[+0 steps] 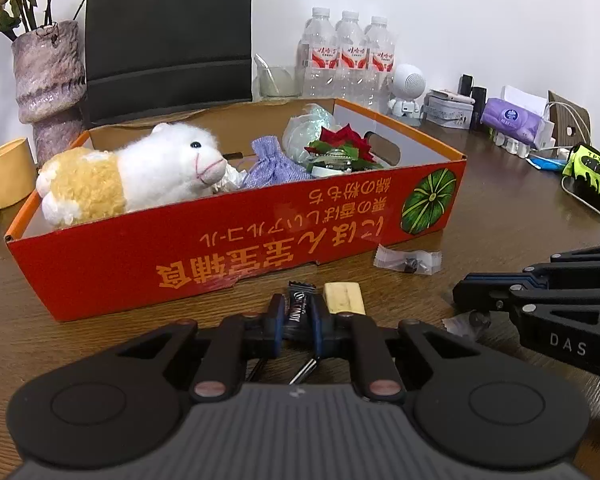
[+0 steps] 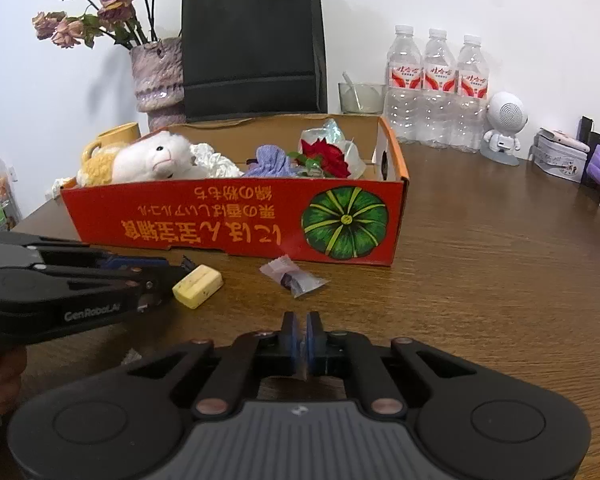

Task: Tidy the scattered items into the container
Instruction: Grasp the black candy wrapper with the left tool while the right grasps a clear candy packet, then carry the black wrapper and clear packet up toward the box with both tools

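The red cardboard box (image 1: 188, 248) holds a plush alpaca (image 1: 140, 168), a purple pouch (image 1: 272, 164) and a red flower (image 1: 344, 144); the box also shows in the right wrist view (image 2: 220, 216). My left gripper (image 1: 300, 312) is shut on a black candy wrapper (image 1: 298, 308) in front of the box. A yellow eraser (image 1: 343, 298) lies just right of it, also in the right wrist view (image 2: 198, 286). A clear wrapped candy (image 2: 294, 276) lies on the table. My right gripper (image 2: 300, 336) is shut on a thin clear wrapper (image 2: 302, 360).
A black bag (image 2: 252, 40), a vase of dried flowers (image 2: 156, 76), water bottles (image 2: 436, 84), a yellow mug (image 1: 4, 172), a white robot figure (image 2: 502, 128), a tissue pack (image 1: 512, 120) and a green glove (image 1: 590, 176) stand around the wooden table (image 2: 500, 260).
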